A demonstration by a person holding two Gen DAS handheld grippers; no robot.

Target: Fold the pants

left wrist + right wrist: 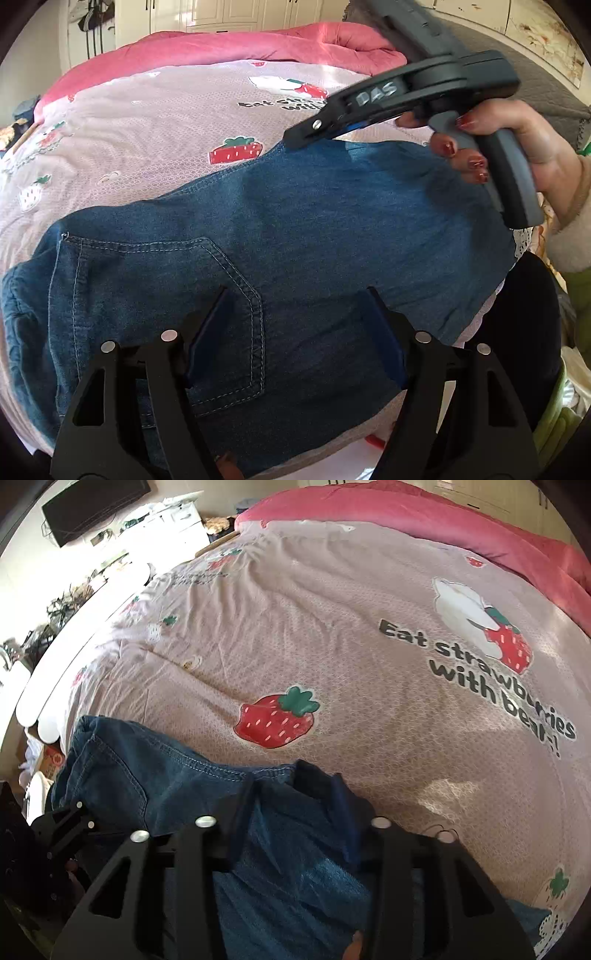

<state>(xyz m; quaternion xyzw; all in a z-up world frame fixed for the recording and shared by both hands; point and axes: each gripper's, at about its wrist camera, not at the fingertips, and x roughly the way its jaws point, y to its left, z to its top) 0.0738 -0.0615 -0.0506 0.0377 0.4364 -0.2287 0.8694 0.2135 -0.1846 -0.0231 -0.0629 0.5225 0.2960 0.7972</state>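
Observation:
Blue denim pants (314,229) lie folded on the bed, back pocket (162,317) up. My left gripper (295,325) hovers open over the pocket side, with denim below its blue pads and nothing pinched. A hand with red nails (476,147) holds my right gripper (295,138), whose tip sits at the pants' far corner. In the right wrist view the pants (147,775) bunch up between the right gripper (291,794), whose fingers (341,812) are shut on the denim edge.
The bed carries a pale pink strawberry-print cover (332,646) with a pink quilt (221,44) bunched at its far side. A white footboard (74,657), a cluttered desk and a dark monitor (92,506) stand to the left. White cupboards (221,11) line the back wall.

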